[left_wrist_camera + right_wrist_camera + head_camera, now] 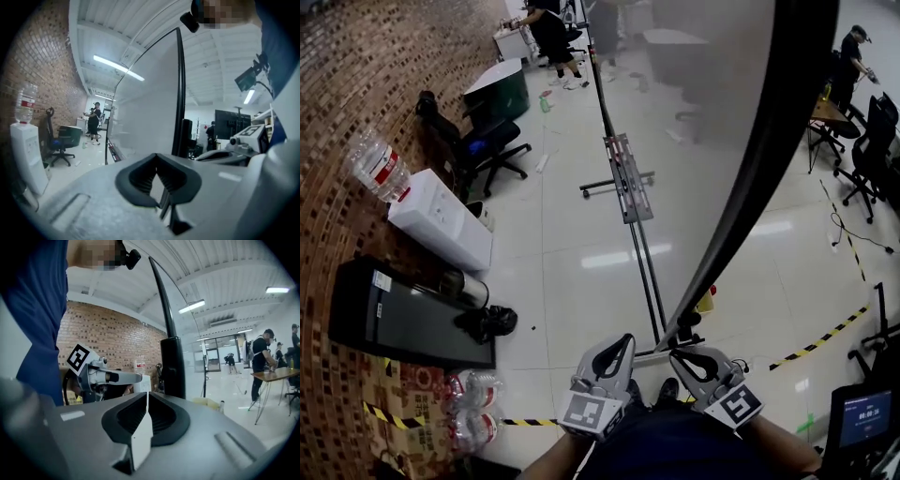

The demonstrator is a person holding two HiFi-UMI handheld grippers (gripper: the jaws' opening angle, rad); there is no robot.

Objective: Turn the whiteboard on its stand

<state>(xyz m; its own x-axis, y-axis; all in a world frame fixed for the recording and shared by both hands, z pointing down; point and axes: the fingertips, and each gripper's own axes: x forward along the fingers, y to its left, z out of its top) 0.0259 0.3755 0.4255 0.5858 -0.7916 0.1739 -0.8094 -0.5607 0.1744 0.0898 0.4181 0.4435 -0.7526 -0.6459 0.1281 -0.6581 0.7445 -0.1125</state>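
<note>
We're at the near end of the whiteboard (703,141), which stands edge-on to us on its stand (642,253), its dark frame edge (759,187) running down toward both grippers. The left gripper (617,345) is pressed together with nothing in it. The right gripper (688,357) is also pressed together and empty, just beside the frame's lower end; we can't tell if it touches. We read this as the setup step, with the turn not started. For the next move we'd plant the closed tips on the frame edge and push sideways, steadily, so the board swings without the stand rolling off.
</note>
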